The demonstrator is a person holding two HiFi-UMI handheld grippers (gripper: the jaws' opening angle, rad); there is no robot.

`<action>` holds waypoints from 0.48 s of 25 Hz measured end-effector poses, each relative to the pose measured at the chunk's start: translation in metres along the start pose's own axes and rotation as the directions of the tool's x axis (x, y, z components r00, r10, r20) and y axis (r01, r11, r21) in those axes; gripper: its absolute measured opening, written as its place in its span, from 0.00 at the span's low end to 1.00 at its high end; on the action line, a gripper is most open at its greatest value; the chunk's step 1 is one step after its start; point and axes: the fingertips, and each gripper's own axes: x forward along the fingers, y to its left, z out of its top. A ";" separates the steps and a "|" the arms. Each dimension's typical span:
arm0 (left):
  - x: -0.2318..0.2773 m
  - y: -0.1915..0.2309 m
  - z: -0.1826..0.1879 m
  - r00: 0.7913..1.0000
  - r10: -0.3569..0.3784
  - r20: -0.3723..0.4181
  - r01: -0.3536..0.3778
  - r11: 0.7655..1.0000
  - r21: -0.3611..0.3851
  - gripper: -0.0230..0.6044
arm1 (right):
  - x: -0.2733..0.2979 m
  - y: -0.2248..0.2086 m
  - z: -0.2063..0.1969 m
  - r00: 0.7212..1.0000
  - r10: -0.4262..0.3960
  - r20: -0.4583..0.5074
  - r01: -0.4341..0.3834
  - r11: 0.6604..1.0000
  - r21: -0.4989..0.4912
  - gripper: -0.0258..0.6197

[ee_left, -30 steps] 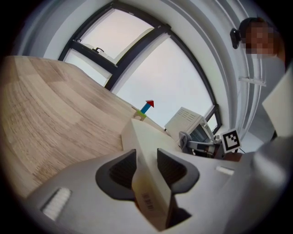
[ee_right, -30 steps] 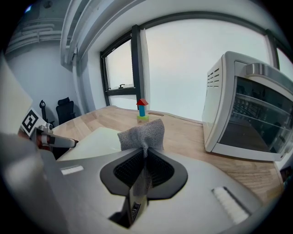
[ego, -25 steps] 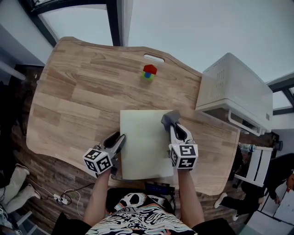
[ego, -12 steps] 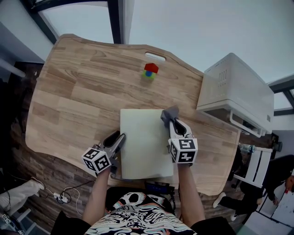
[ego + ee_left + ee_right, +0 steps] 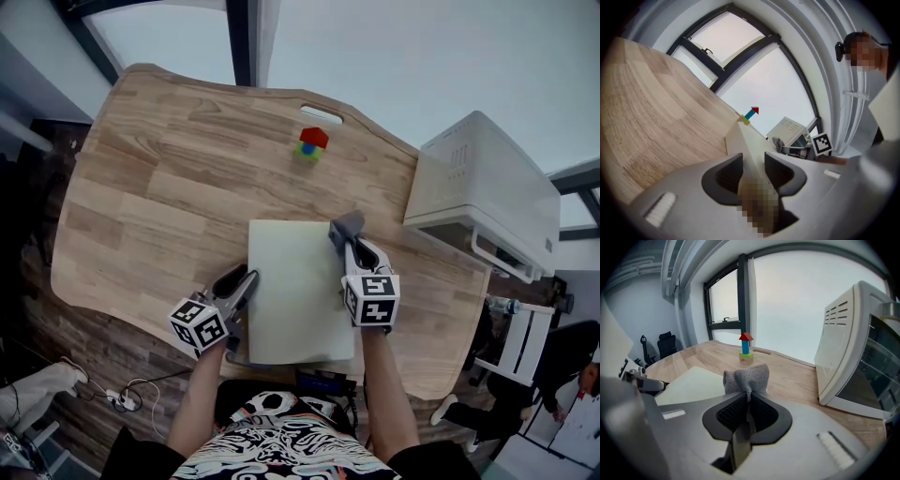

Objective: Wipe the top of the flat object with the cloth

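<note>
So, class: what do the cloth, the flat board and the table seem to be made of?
The cloth looks like grey knitted fabric, nubbly texture. The board: probably plastic, matte cream, no grain. The table: wood or wood-look laminate, plank grain.

Looks like an office: a wood-grain desk (image 5: 141, 187) with a cable slot (image 5: 322, 115) at its far edge, tall windows (image 5: 724, 298), and a black swivel chair (image 5: 667, 344).

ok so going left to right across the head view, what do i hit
left tool → pale flat board, its left edge between that tool's just-opened jaws → right tool pinching the grey cloth → white oven
</note>
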 end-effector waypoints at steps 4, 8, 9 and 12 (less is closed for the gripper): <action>0.000 -0.001 0.000 1.000 -0.002 0.001 0.002 1.000 -0.002 0.36 | 0.003 0.000 -0.002 1.000 0.003 -0.014 -0.004 1.000 -0.004 0.07; 0.000 0.000 0.000 1.000 -0.001 0.003 0.001 1.000 -0.003 0.36 | 0.006 0.002 -0.004 1.000 0.013 -0.015 -0.013 1.000 0.006 0.07; 0.000 0.000 0.000 1.000 -0.001 0.003 0.001 1.000 -0.004 0.36 | 0.007 0.002 -0.004 1.000 0.022 -0.016 -0.021 1.000 0.013 0.07; 0.000 0.000 0.000 1.000 -0.001 0.003 0.001 1.000 -0.004 0.36 | 0.008 0.003 -0.006 0.998 0.039 -0.047 -0.039 0.999 0.015 0.07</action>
